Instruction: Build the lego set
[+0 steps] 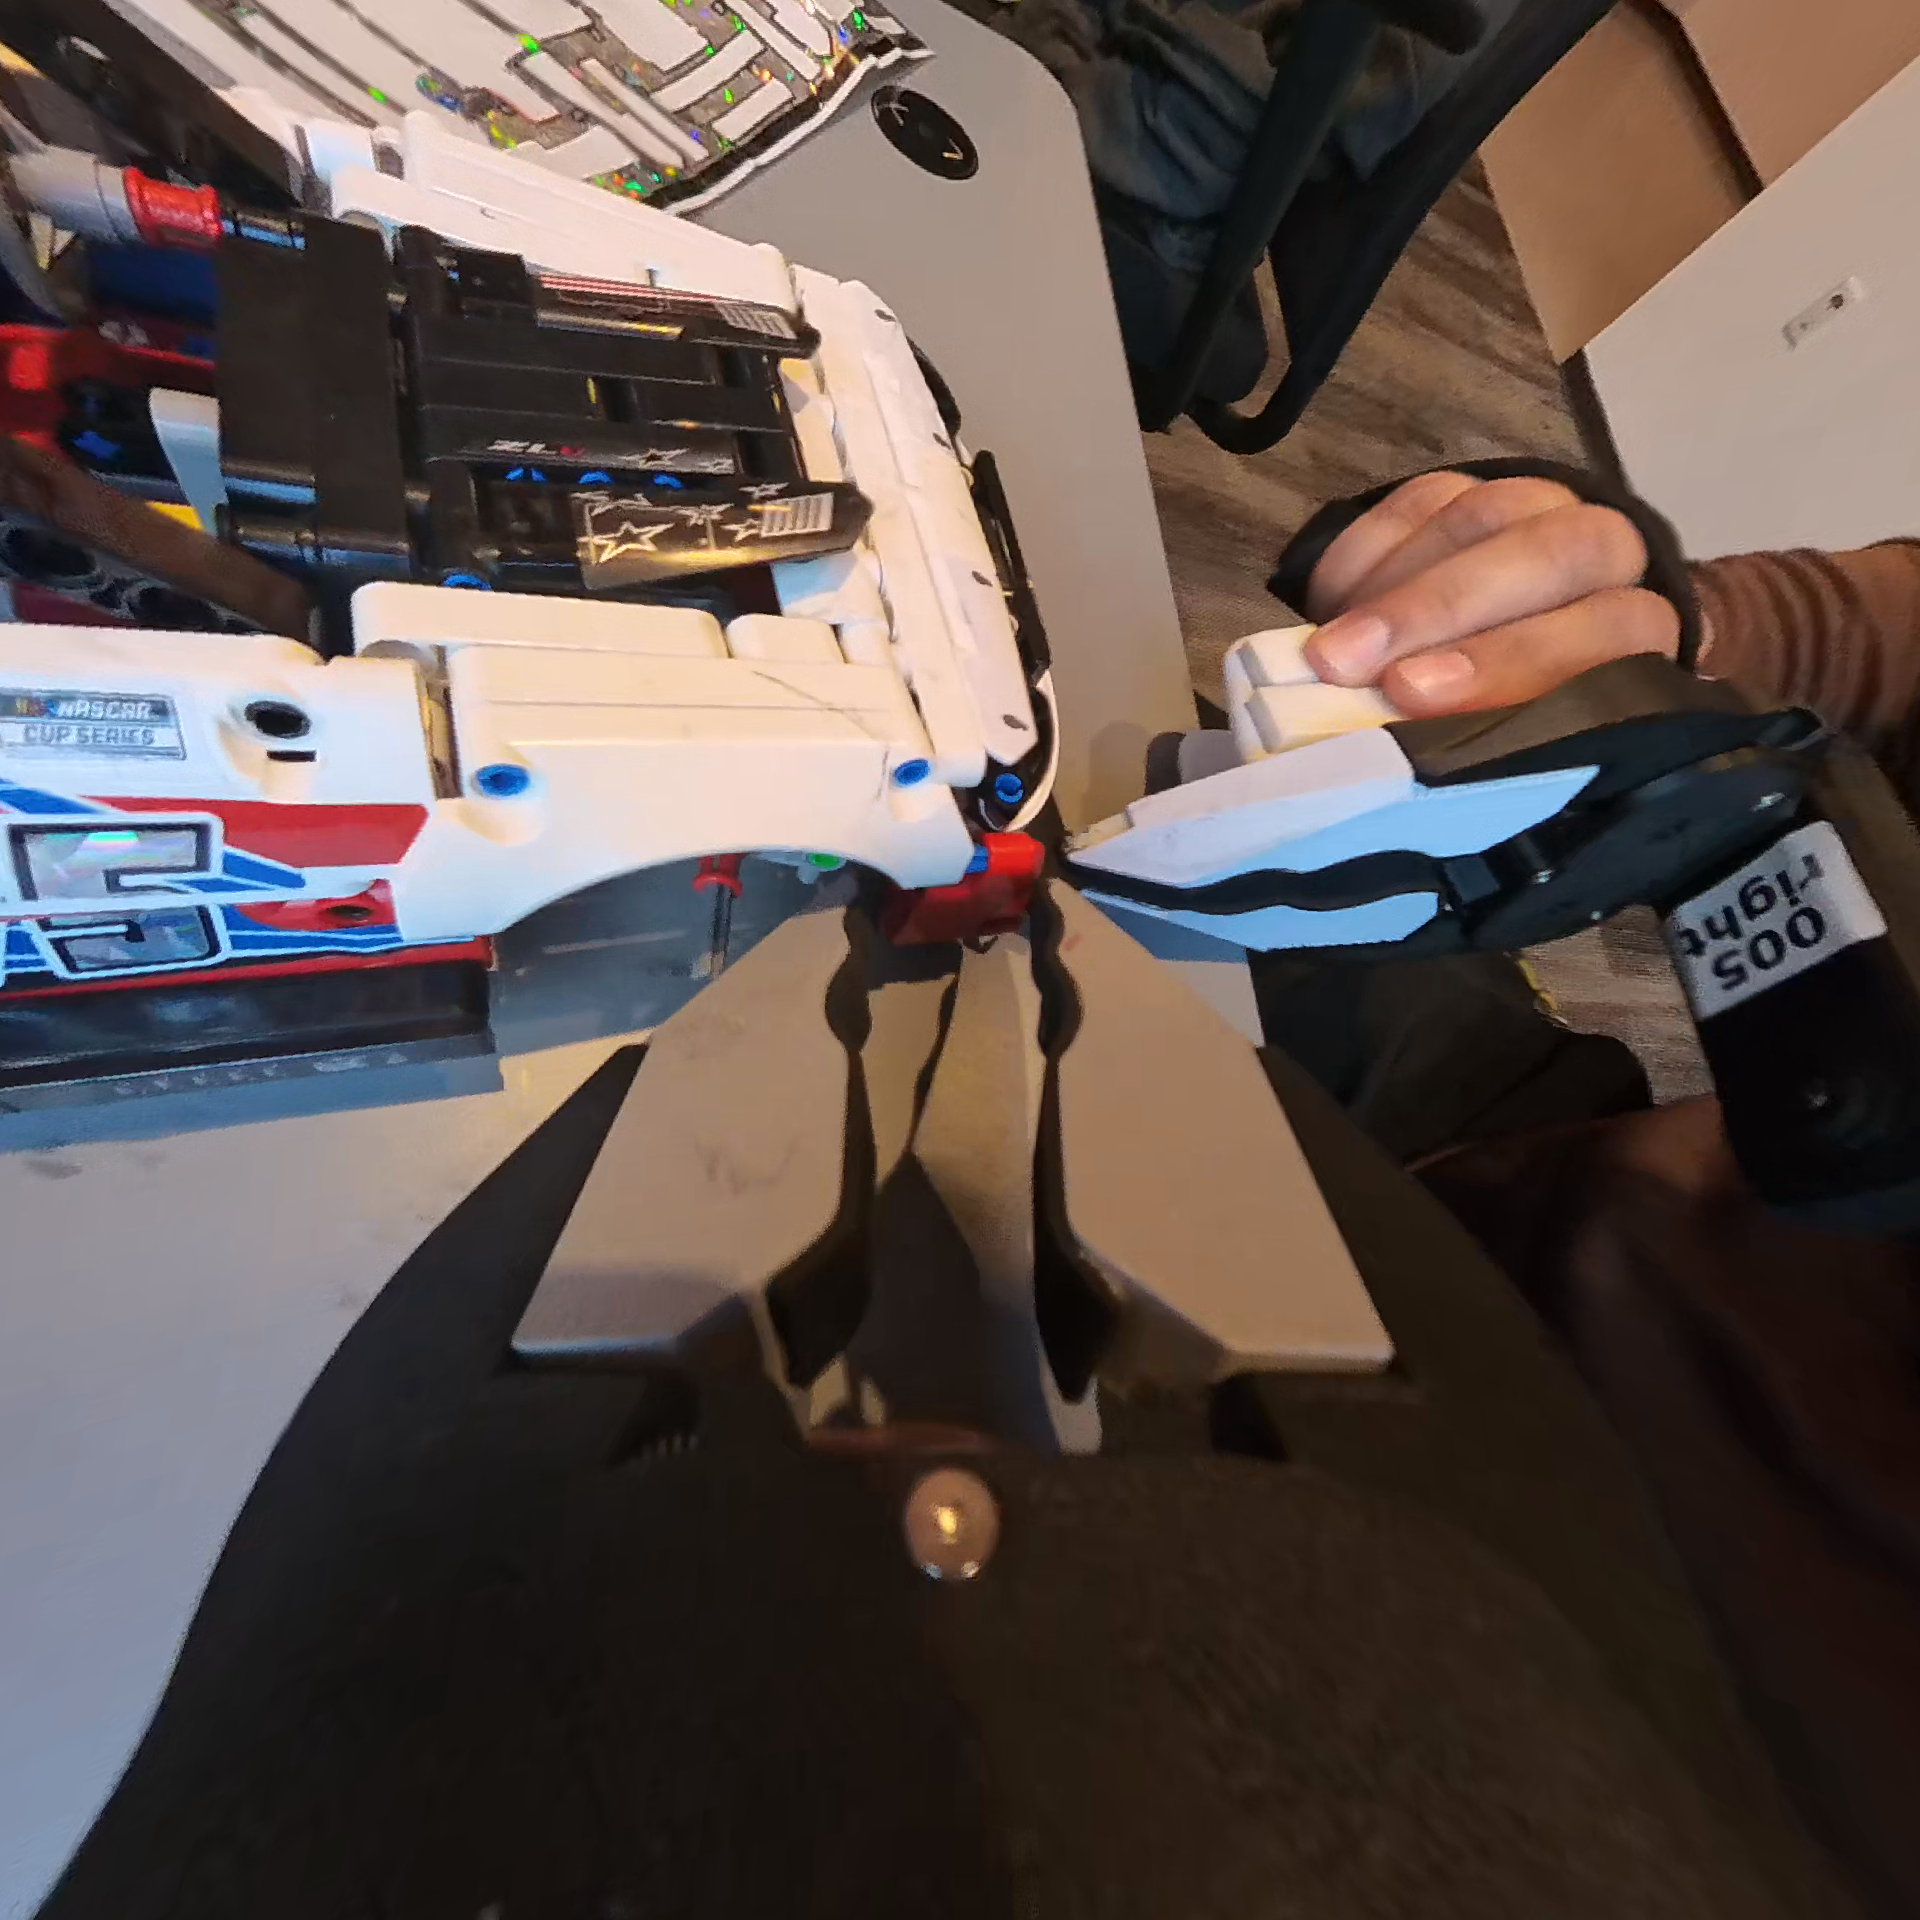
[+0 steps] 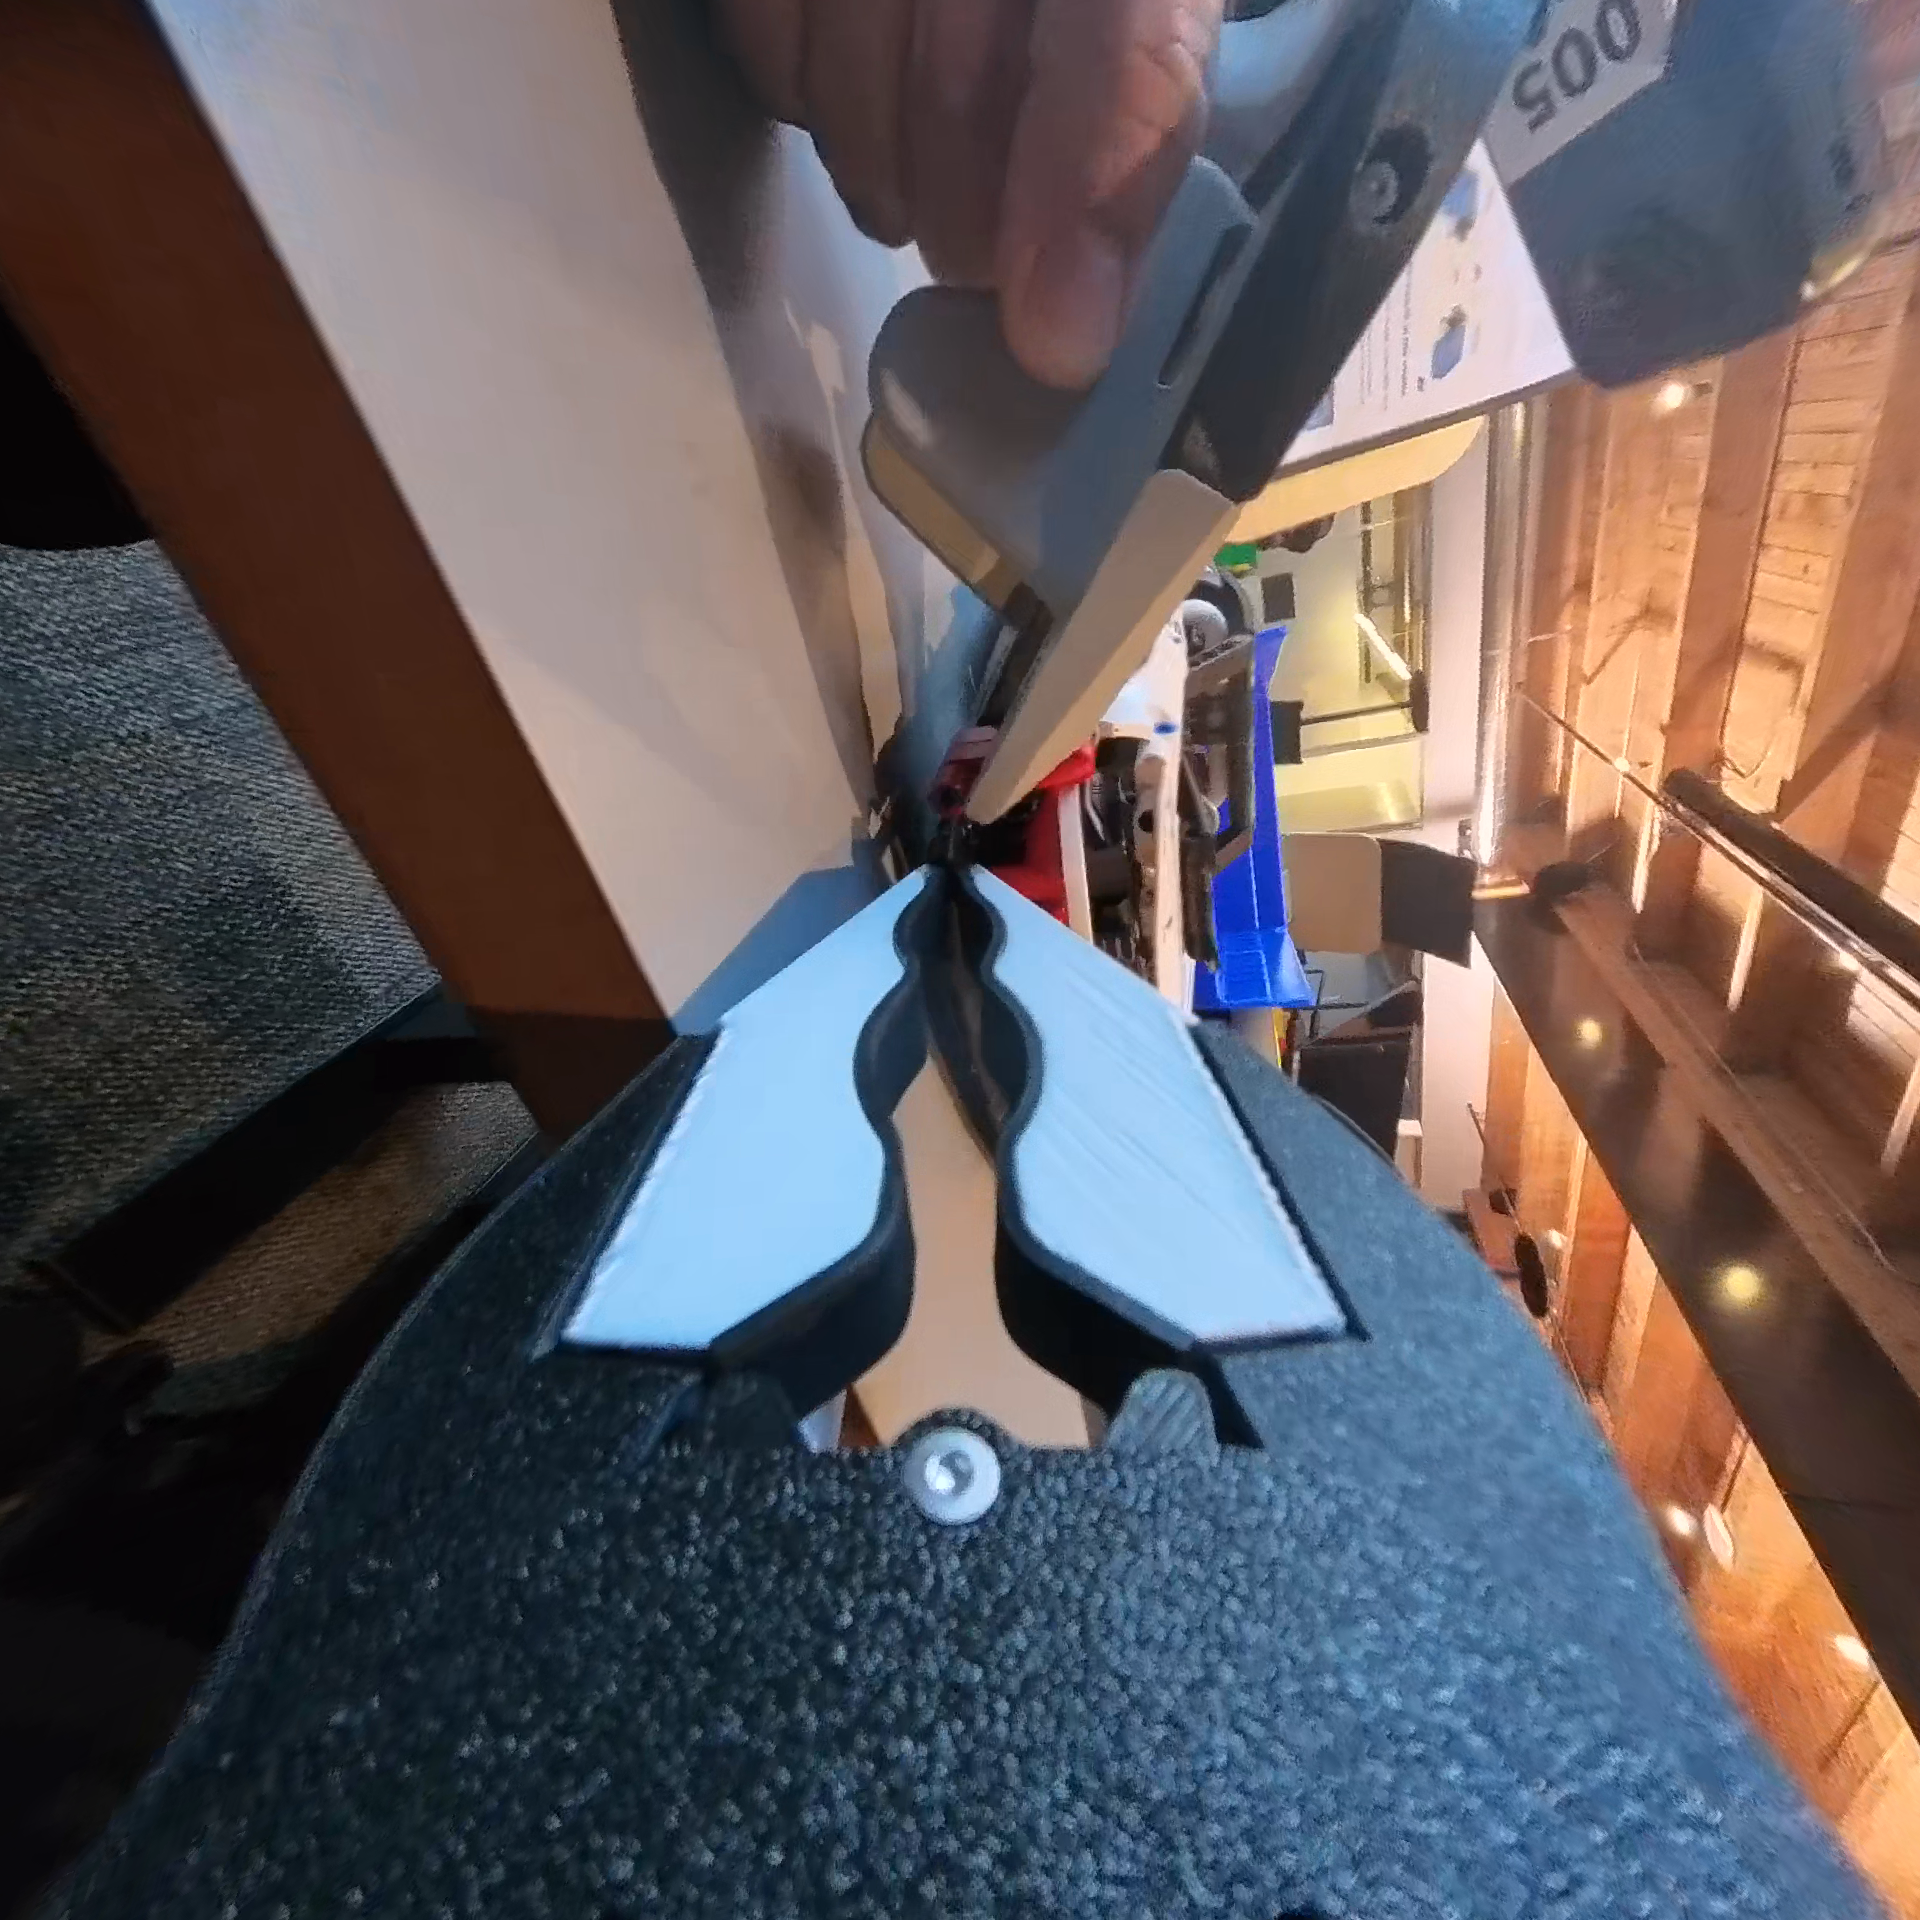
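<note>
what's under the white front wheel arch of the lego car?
Under the white wheel arch there is no wheel: a small red pin, a green stud and grey table. Deeper inside is shadowed.

Car white w/ red+blue stripes; red brick.

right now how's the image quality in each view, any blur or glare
Left wrist view: the lego car is fairly sharp, edges bend from the wide lens, and the near body of the left gripper is dark and soft. Right wrist view: warm glare on the wooden wall, the hand above blurred.
</note>
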`<state>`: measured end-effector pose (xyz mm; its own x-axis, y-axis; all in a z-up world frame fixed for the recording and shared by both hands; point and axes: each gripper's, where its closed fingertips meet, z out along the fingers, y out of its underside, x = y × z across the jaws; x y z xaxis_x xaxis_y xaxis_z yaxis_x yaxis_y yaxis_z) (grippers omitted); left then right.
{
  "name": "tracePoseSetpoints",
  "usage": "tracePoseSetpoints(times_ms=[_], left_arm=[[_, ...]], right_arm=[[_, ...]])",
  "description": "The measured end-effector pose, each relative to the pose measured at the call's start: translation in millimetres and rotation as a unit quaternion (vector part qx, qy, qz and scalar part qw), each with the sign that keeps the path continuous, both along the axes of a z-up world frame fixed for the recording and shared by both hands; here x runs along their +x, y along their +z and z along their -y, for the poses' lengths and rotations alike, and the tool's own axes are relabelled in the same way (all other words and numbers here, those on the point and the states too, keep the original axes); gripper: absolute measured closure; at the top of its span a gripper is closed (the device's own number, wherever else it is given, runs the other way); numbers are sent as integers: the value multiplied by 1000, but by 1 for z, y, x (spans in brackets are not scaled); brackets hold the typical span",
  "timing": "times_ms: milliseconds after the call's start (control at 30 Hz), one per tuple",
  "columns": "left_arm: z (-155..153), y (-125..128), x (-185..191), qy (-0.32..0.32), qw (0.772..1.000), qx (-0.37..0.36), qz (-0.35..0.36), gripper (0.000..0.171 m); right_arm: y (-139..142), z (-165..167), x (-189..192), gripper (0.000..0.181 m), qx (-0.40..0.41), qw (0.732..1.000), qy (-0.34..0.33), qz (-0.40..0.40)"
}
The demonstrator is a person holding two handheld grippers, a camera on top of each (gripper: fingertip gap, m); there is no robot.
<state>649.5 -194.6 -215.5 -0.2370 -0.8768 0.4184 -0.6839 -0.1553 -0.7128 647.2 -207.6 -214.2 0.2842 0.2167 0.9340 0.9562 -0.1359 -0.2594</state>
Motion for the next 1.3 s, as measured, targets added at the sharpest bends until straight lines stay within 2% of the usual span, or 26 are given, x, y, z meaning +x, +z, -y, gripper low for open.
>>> tracePoseSetpoints(times_ms=[100,167,267,333,400,467,533,567,600,633,733,867,933,1033,1167,1300], left_arm=[[4,-1,-4,-24,1000,-11,-8,135],[1,-3,-4,-17,1000,10,-7,145],[1,-4,-5,-22,1000,3,-12,145],[1,-4,-5,-25,1000,9,-11,145],[0,-3,-6,-29,999,13,-6,145],[-1,0,-9,-29,1000,6,-1,145],[-2,4,-12,-21,1000,-6,3,145],[-2,9,-13,-18,1000,-17,8,145],[-1,16,-14,-16,999,-28,15,145],[0,23,-16,-14,999,-41,22,145],[1,39,-19,-9,997,-68,33,144],[1,45,-27,6,996,-82,32,144],[3,53,-31,10,995,-94,40,144],[7,61,-36,12,994,-95,45,145],[5,72,-42,30,990,-125,59,145],[10,94,-48,25,987,-135,78,145]], right_arm=[[-2,0,-3,179,-27,999,29,-32],[-1,1,-3,178,-41,997,43,-42],[0,6,-3,171,-51,996,60,-44],[2,11,-5,170,-64,992,70,-88],[9,16,-3,158,-77,980,67,-170],[16,22,3,155,-93,948,48,-302],[25,28,4,156,-109,884,31,-454],[28,30,6,155,-115,857,25,-501],[31,31,9,147,-114,849,19,-516],[34,30,15,137,-94,864,9,-495],[49,22,23,141,8,935,-23,-354],[43,11,0,142,46,983,-31,-178],[52,8,-8,146,87,991,-37,-93],[66,4,-19,161,129,991,-20,-35],[78,3,-25,162,138,990,-19,-18],[103,8,-31,167,136,990,-19,-30]])
